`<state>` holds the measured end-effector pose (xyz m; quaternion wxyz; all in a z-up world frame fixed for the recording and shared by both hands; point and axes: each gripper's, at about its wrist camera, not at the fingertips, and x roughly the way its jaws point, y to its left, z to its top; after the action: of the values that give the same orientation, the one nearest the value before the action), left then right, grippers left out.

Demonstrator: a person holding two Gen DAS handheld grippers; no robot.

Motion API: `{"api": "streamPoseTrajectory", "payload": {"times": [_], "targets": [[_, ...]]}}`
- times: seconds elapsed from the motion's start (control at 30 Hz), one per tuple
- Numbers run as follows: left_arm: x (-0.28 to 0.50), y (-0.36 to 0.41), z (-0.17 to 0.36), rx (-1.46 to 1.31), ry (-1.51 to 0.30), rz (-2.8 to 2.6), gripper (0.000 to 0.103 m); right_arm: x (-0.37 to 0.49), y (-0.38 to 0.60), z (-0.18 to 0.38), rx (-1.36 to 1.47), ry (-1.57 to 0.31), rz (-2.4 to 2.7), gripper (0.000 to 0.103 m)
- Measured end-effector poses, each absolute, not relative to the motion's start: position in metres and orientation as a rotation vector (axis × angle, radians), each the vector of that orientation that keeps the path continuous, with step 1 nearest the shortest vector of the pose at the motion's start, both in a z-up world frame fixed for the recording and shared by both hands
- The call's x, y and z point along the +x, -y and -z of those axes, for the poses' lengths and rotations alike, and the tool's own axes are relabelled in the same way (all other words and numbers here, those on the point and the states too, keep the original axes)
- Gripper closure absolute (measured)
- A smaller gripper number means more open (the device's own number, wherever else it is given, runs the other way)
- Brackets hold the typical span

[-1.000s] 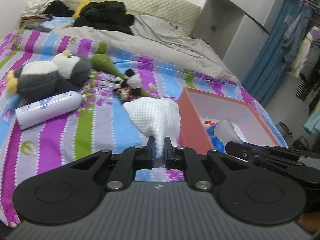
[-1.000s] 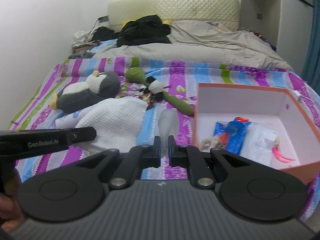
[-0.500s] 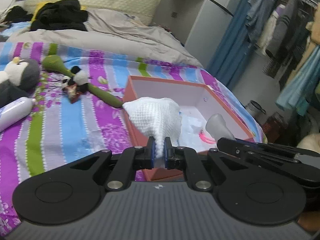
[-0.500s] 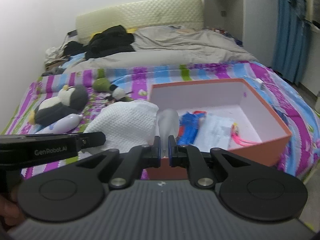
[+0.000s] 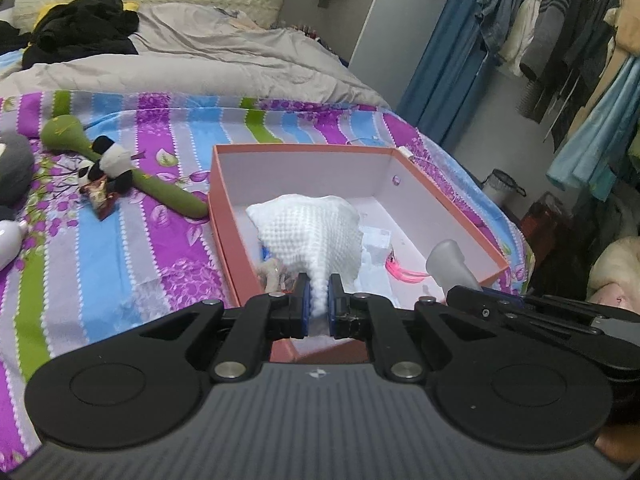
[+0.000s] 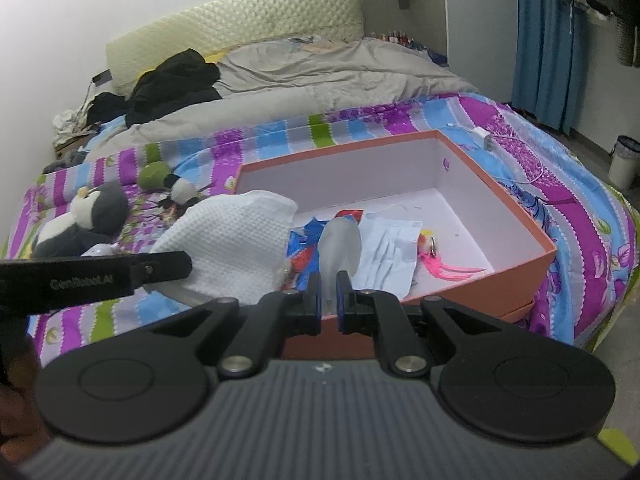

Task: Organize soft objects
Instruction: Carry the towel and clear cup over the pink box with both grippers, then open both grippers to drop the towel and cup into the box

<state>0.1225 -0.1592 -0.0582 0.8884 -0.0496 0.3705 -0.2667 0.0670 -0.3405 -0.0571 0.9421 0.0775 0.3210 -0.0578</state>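
Above the orange box (image 5: 228, 216), the "GenRobot.AI" left gripper (image 5: 317, 309) pinches a white cloth (image 5: 308, 232); right gripper (image 6: 328, 300) grips a translucent piece (image 6: 340, 246).

Both wrist cameras sit close behind their own fingers, tilted down across the bed (image 5: 120, 248), and share the orange box (image 5: 224, 216) (image 6: 520, 256), each catching the other gripper at its edge.

A home bedroom: rumpled bed (image 5: 224, 60), hanging clothes (image 5: 560, 32).
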Motion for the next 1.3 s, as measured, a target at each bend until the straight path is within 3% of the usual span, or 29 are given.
{"api": "streamPoseTrajectory", "payload": {"times": [0.57,0.67,0.7,0.73,0.83,1.3], "targets": [[0.232,0.228,0.11,-0.009,-0.92,0.571,0.092,0.154,0.393,0.106,0.206,-0.787,0.134,0.089],[0.241,0.233,0.119,0.0,-0.939,0.567,0.092,0.159,0.398,0.114,0.224,-0.811,0.145,0.085],[0.242,0.235,0.121,0.003,-0.944,0.568,0.092,0.161,0.399,0.116,0.23,-0.823,0.148,0.079],[0.243,0.235,0.124,0.005,-0.948,0.565,0.086,0.162,0.399,0.118,0.233,-0.831,0.155,0.077],[0.246,0.235,0.128,0.009,-0.969,0.537,0.054,0.162,0.399,0.12,0.227,-0.836,0.169,0.063],[0.214,0.22,0.103,-0.019,-0.919,0.541,0.052,0.128,0.38,0.092,0.218,-0.777,0.146,0.062]]}}
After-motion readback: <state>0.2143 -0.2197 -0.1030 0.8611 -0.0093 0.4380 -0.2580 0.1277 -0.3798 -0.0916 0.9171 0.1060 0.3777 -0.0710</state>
